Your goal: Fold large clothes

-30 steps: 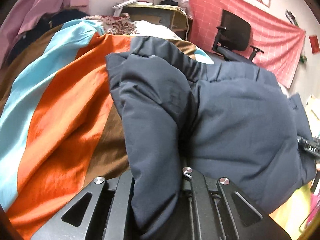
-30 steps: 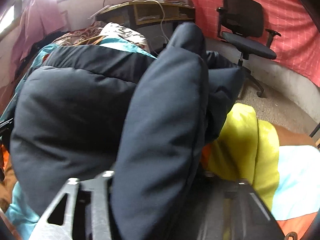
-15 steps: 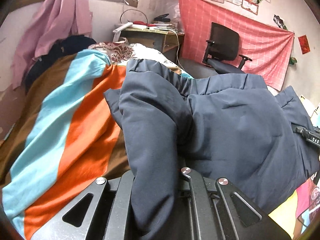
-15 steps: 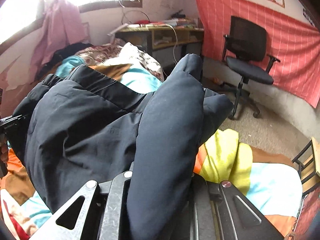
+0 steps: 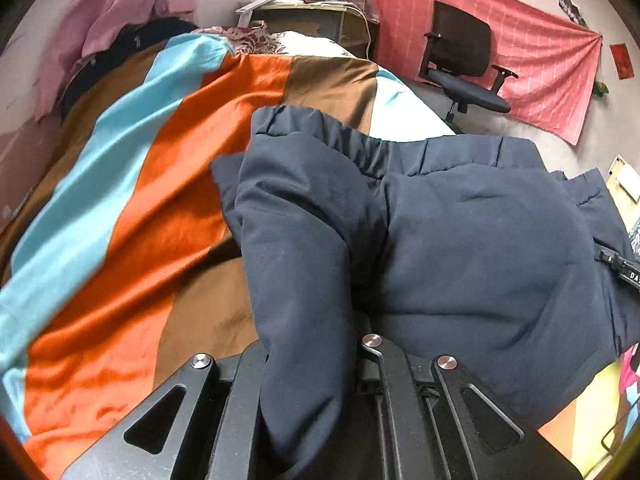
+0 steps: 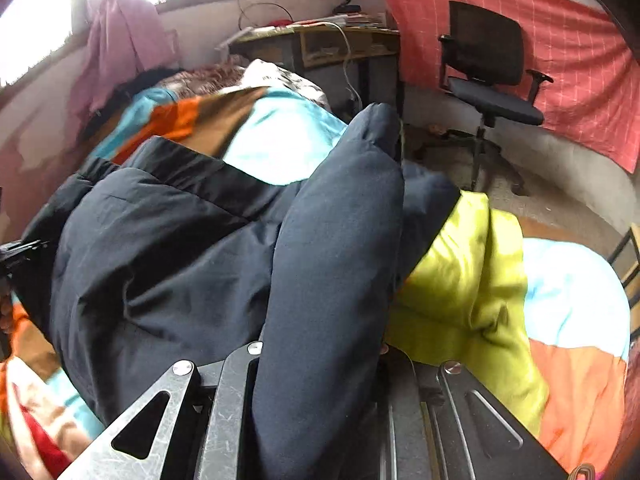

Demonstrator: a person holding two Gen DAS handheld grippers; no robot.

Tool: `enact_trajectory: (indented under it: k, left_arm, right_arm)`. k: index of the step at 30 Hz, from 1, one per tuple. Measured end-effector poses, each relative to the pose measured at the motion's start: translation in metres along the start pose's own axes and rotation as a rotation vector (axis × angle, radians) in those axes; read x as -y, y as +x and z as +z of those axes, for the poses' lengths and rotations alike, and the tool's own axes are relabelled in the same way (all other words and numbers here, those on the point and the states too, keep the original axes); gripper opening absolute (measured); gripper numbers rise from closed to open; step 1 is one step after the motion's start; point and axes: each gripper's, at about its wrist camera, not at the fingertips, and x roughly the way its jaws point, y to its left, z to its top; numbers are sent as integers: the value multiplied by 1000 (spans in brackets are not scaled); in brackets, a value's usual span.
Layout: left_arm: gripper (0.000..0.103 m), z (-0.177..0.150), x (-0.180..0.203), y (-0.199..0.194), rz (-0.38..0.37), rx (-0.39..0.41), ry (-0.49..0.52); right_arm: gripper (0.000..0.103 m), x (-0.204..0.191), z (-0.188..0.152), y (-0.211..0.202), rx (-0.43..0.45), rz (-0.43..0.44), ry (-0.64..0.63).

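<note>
Across the bed, a striped bedspread (image 5: 132, 200) in orange, turquoise and brown covers most of the left wrist view, with a yellow-green cloth (image 6: 468, 280) bunched on it in the right wrist view; a desk (image 5: 312, 16) and an office chair (image 6: 488, 76) stand beyond, against a wall hung with red cloth (image 5: 532, 52). Over the bedspread hangs the task's thing, a large navy padded jacket (image 5: 460, 248), puffy and matte, with a gathered elastic band along its far edge and a darker trim strip visible from the right side (image 6: 208, 168). It seems lifted by two corners, its middle sagging toward the bed. The left gripper (image 5: 312, 360) is pinching a thick roll of the jacket, which fills the gap between its fingers and hides the tips. The right gripper (image 6: 320, 360) likewise is pinching a padded fold that bulges up and away from it. The step in hand looks like carrying one edge over to make a fold. Doing it well likely means keeping both grips level and equally far forward, holding the fabric taut between them so the padding does not slump, and lowering the edge squarely onto the part below before letting go.
</note>
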Motion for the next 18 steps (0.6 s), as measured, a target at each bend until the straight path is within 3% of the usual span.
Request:
enact_trajectory:
  k: [4,9,12,14,15,18]
  left_arm:
    - [9,0,-2,1,1,-4,8]
    - [18,-3,-3,-2,25,-18,-14]
    - [26,-4,-12,-5,14,-36,-72]
    - [34,-4,-16,-9,16,-42,-94]
    - [36,-5,-16,-11,19,-42,-100]
    - [64,-11,-10,-25,54,5,-71]
  right_arm:
    - [24,13,-16,10,14,-12,47]
    - [36,13,-19,11,14,-56,13]
    - [56,12,-20,8,8,-97,-4]
    - [80,13,-21,6,7,-147,-4]
    - [84,15,-22,3,15,-172,-1]
    - [92,20,-27,-8,35,-204,14]
